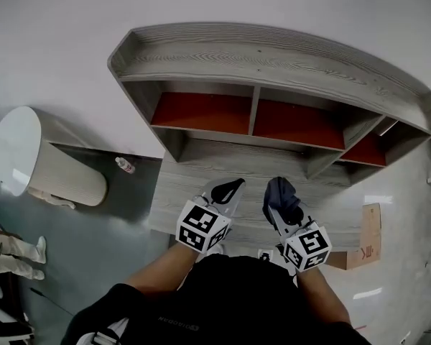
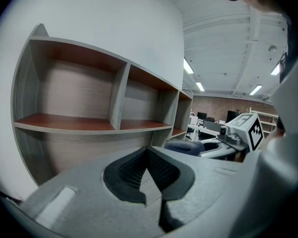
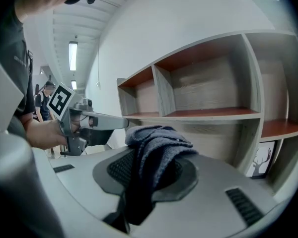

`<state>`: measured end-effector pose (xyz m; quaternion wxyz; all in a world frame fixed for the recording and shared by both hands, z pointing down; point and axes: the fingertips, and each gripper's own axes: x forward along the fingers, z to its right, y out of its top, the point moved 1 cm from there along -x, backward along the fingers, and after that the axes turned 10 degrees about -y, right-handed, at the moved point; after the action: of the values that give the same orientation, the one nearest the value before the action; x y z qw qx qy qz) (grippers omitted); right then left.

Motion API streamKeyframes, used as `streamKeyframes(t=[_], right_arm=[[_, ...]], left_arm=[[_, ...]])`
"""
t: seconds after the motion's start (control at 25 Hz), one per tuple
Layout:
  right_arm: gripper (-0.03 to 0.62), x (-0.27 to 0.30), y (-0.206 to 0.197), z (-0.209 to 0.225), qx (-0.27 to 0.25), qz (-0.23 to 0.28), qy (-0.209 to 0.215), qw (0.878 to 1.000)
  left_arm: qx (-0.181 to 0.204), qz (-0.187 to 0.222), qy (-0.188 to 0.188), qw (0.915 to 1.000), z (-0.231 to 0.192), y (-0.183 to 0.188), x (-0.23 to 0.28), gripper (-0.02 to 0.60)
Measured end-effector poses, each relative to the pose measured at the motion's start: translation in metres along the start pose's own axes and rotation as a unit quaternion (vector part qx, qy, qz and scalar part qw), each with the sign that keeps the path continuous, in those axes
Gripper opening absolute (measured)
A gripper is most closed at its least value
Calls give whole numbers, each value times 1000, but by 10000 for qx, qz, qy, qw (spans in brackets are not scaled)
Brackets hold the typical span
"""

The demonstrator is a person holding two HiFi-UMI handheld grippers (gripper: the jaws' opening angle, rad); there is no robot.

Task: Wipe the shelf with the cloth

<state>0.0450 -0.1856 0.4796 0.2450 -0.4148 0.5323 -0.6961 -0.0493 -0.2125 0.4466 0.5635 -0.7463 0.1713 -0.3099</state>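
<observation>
A grey wooden shelf unit (image 1: 273, 63) with red-brown boards stands against the white wall; its compartments look bare in the left gripper view (image 2: 84, 123). My right gripper (image 1: 279, 208) is shut on a dark blue-grey cloth (image 1: 281, 192), which bunches up between the jaws and hangs over them (image 3: 156, 148). My left gripper (image 1: 225, 190) sits beside it, shut with nothing held; its jaw tips meet (image 2: 149, 150). Both hover over the shelf unit's low grey front surface (image 1: 194, 185), short of the compartments.
A white cylindrical bin (image 1: 39, 157) lies left of the shelf, with a small bottle (image 1: 125, 165) on the floor near it. A cardboard piece (image 1: 366, 246) lies at the right. A small picture (image 3: 262, 160) stands in the lower right compartment.
</observation>
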Motion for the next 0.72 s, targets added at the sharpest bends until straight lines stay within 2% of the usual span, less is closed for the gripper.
streamKeyframes(t=[0.52,0.72], right_arm=[[98,2,4,20,-105,14,155,9998],[98,4,13,23,-147,147,46,9998]], left_arm=[[-23,-103,385,9992,7,-5,3,8],[-11,-84,445,9990,3,-1,0,8]])
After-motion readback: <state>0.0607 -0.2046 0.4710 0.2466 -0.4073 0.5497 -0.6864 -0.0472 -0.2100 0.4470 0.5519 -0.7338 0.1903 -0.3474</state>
